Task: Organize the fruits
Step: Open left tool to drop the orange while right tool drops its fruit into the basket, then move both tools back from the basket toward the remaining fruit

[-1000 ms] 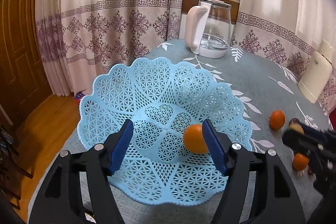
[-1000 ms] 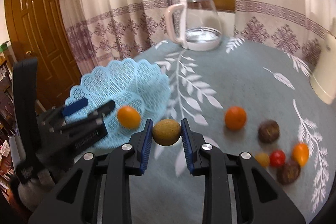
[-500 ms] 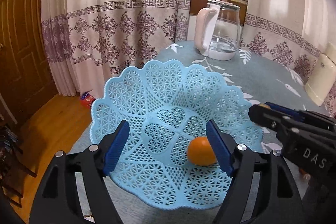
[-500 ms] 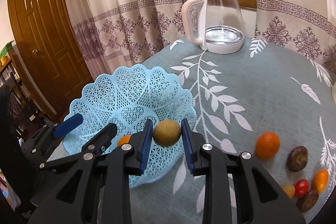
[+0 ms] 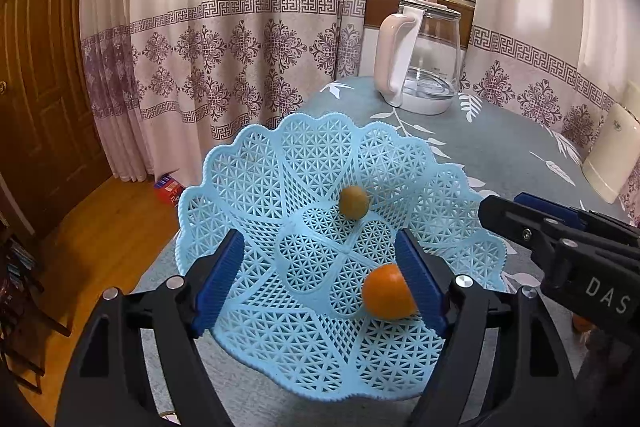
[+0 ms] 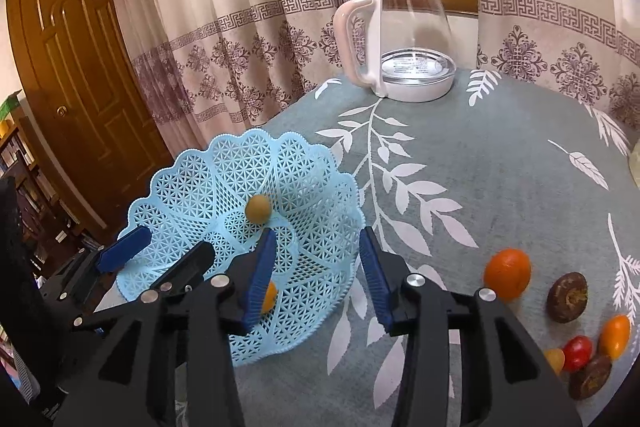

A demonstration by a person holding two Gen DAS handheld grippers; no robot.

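Resting in the blue basket (image 5: 280, 163) a kiwi (image 5: 353, 201) at 12 o'clock, orange (image 5: 387, 291) at 5, left gripper (image 5: 326, 283) and right gripper (image 6: 316, 277) both spread wide, holding nothing.

Your basket (image 5: 304, 163) is pale blue plastic lattice, slightly glossy. The cloth (image 6: 500, 163) over the surface looks matt and woven. Your grippers' bodies are matt black plastic with shiny metal screws, jaws lined in ribbed blue. At upper right the kettle (image 6: 408, 39) is clear glass; the door (image 6: 76, 75) is varnished wood.
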